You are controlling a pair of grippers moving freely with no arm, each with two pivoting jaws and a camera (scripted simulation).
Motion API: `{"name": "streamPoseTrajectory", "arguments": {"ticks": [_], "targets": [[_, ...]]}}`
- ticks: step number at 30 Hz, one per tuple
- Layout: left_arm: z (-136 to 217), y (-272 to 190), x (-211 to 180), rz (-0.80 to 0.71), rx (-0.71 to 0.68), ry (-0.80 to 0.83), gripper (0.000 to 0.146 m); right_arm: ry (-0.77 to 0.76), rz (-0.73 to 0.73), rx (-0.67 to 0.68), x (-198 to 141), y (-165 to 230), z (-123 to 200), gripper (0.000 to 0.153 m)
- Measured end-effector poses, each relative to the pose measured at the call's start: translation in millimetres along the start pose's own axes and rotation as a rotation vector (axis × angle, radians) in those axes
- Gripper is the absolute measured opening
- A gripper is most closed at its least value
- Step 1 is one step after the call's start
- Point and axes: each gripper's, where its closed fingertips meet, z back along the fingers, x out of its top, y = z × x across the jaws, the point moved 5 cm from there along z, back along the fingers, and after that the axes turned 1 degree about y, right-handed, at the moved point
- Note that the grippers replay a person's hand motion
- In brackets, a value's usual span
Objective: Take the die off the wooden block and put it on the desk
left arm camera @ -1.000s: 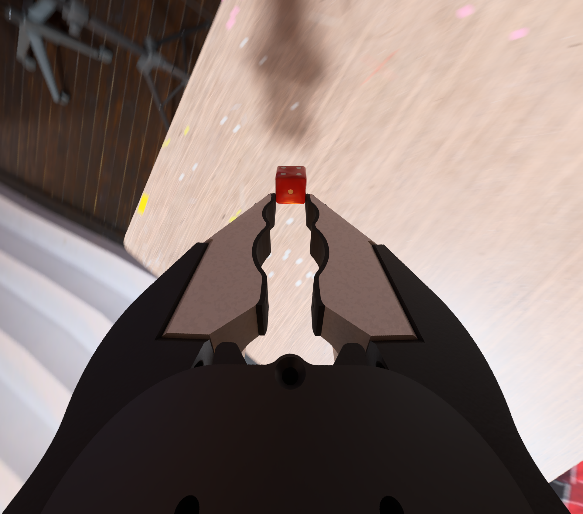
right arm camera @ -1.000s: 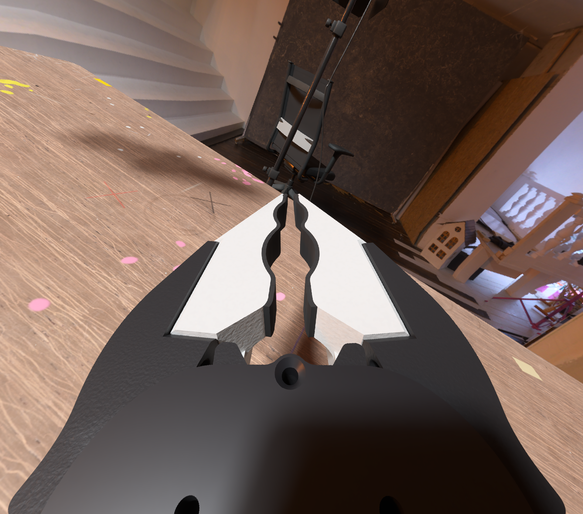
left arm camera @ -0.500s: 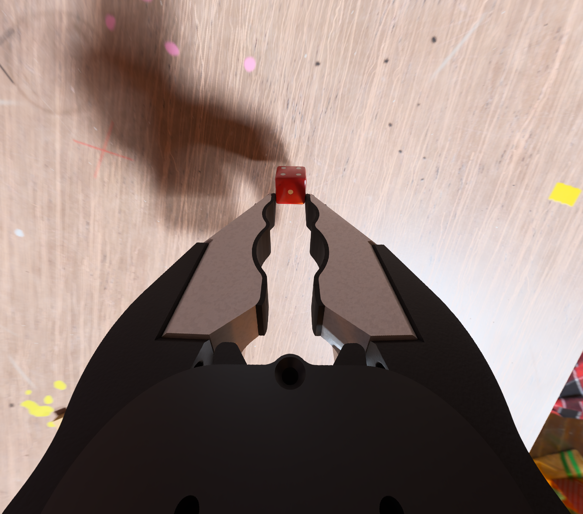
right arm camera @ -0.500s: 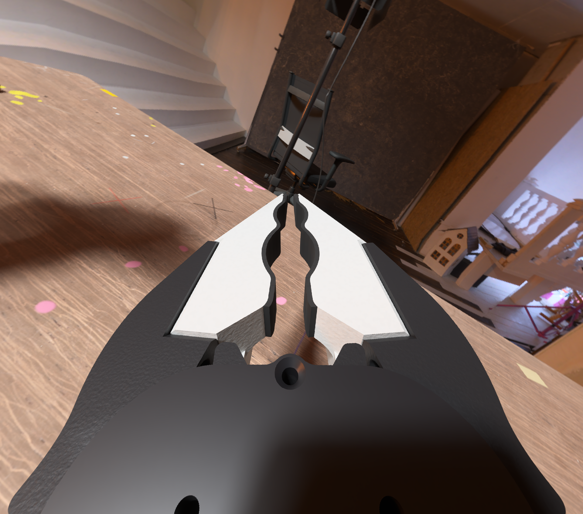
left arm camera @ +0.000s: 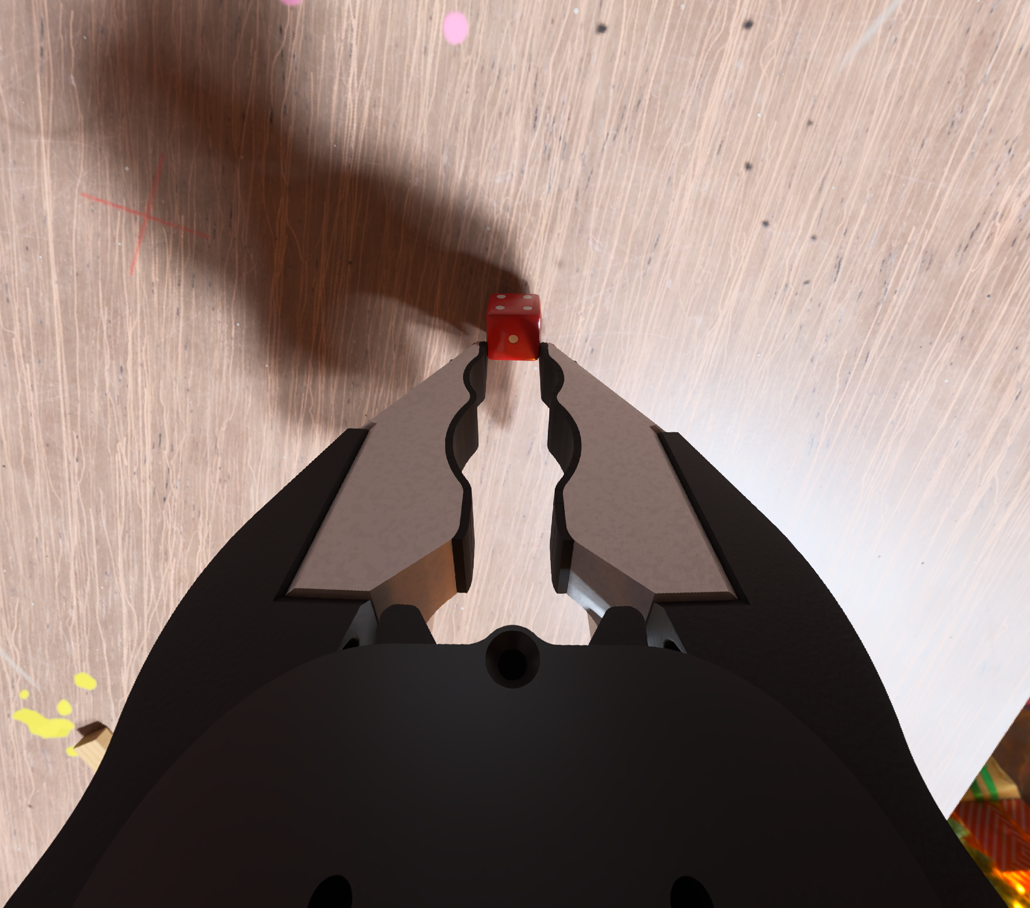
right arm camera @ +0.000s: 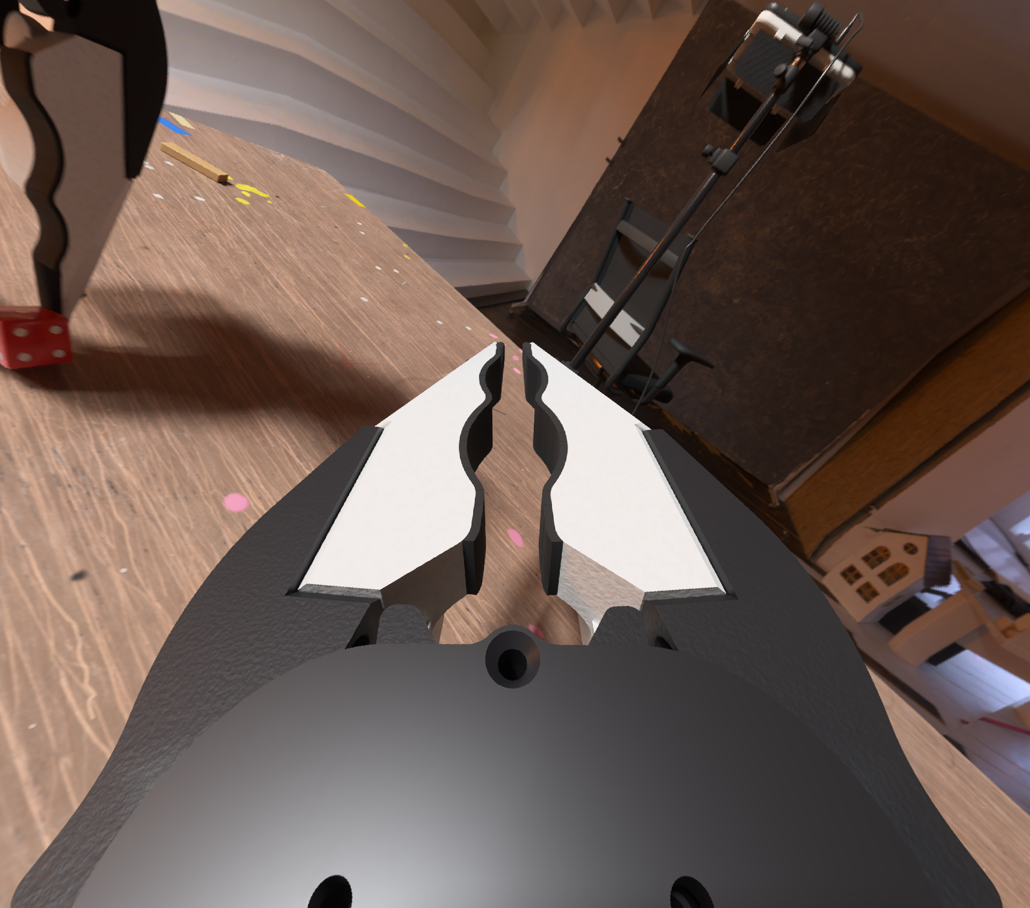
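Note:
The red die (left arm camera: 513, 327) with white pips sits between the fingertips of my left gripper (left arm camera: 513, 352), which is shut on it. In the right wrist view the die (right arm camera: 34, 338) is at the desk surface, at the far left, with the left gripper (right arm camera: 53, 290) pointing straight down onto it; I cannot tell whether it touches the desk. The wooden block (right arm camera: 195, 163) is a thin light strip lying farther back on the desk; one end of it shows in the left wrist view (left arm camera: 92, 739). My right gripper (right arm camera: 514, 352) is empty, its jaws closed to a narrow slit, low over the desk.
The wooden desk (left arm camera: 724, 157) has paint spots and a red cross mark (left arm camera: 146, 215). Its edge runs close ahead of the right gripper (right arm camera: 479, 307). Beyond it stand a light stand (right arm camera: 719, 168), a chair (right arm camera: 630, 290) and white stairs (right arm camera: 334, 101).
The left gripper has come lower over the desk with the die still in it. The right wrist view has swung round, so the left gripper, die and block now show.

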Motion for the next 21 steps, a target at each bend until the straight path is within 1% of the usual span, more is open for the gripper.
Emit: {"name": "streamPoseTrajectory", "arguments": {"ticks": [2, 4, 6, 8, 10, 11, 12, 14, 15, 18, 21], "targets": [[-1, 2, 2, 0.0, -0.008, -0.011, 0.018, 0.021, -0.009, 0.018, 2, 3, 1, 0.01], [-1, 2, 3, 0.006, -0.037, -0.03, 0.023, 0.01, -0.003, 0.103, 6, 13, 2, 0.017], [0, 4, 3, 0.023, -0.047, -0.042, 0.031, -0.019, -0.008, 0.277, 10, 31, 5, 0.029], [6, 6, 0, 0.042, -0.03, -0.076, 0.038, -0.011, -0.065, 0.523, 13, 52, 11, 0.046], [16, 7, -3, 0.071, -0.016, -0.144, 0.045, 0.068, -0.131, 0.713, 12, 67, 16, 0.063], [21, 6, -5, 0.088, -0.017, -0.186, 0.049, 0.12, -0.159, 0.781, 11, 72, 18, 0.069], [25, 5, -7, 0.104, -0.022, -0.232, 0.053, 0.175, -0.174, 0.821, 8, 77, 18, 0.074], [31, 1, -12, 0.134, -0.036, -0.318, 0.06, 0.269, -0.171, 0.854, 2, 84, 18, 0.083], [32, -1, -14, 0.144, -0.039, -0.354, 0.063, 0.308, -0.168, 0.866, -1, 87, 17, 0.084], [32, -7, -18, 0.161, -0.052, -0.454, 0.064, 0.421, -0.143, 0.911, -9, 96, 15, 0.085], [30, -11, -20, 0.16, -0.087, -0.524, 0.064, 0.458, -0.176, 0.936, -9, 99, 13, 0.085]]}}
